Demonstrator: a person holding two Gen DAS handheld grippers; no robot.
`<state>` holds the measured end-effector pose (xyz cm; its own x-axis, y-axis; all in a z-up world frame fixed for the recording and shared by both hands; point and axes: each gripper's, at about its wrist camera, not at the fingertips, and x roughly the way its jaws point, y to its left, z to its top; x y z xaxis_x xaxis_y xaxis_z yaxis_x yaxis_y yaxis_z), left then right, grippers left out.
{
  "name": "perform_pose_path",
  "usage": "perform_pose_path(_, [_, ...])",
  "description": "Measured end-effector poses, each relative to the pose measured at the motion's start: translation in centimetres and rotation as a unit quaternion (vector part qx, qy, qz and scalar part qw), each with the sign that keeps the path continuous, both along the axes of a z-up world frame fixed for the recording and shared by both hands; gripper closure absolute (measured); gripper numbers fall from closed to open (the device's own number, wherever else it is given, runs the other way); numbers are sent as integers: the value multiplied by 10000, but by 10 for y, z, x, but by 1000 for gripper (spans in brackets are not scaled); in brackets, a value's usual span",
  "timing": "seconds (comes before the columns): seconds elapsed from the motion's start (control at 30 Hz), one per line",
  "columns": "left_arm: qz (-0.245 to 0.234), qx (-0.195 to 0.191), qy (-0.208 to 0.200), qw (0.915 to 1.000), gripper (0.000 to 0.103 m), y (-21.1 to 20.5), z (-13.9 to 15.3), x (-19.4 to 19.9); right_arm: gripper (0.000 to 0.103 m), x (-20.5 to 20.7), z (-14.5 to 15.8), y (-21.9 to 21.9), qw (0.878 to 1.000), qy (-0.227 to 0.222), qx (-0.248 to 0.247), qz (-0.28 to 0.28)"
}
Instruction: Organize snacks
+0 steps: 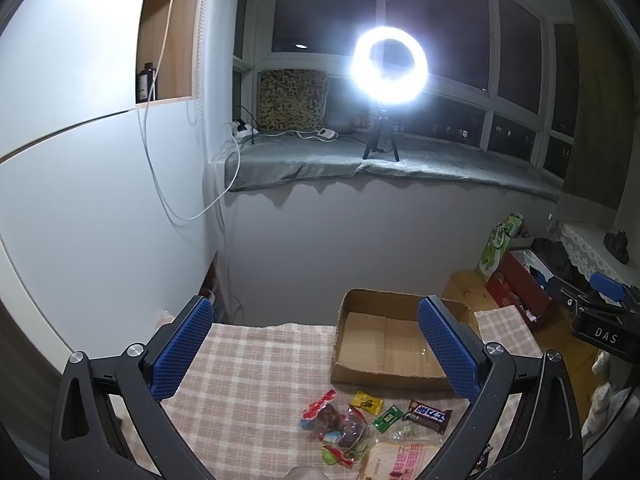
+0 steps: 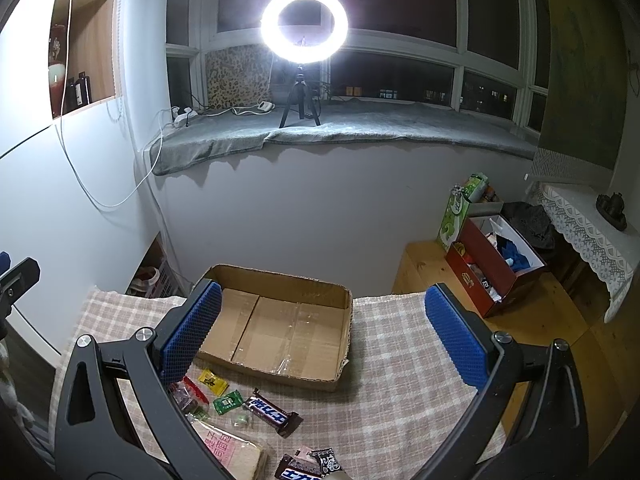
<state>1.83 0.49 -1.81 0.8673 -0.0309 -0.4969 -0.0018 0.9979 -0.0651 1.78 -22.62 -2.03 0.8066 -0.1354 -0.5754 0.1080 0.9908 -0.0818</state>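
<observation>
Both the left claw (image 1: 316, 344) and the right claw (image 2: 322, 332) are being held wide and empty above the bench (image 2: 400, 380). The snacks (image 2: 240, 408) are lying just before the empty cardboard box (image 2: 280, 328); one flat wrapper should be pinched at a time.

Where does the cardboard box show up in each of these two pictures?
Left wrist view: cardboard box lies right of centre, partly behind the right blue finger, beyond the snacks.
Right wrist view: box lies at centre, between the fingers.
Shared landmark: the ring light on the windowsill.
</observation>
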Motion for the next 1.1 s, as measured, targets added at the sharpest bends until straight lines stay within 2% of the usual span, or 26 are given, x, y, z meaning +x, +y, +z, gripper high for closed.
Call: perform_pose_path(1.1, [-82, -12, 55, 10000, 1, -6, -5, 2, 0, 1, -8, 3, 10000, 61, -19, 5])
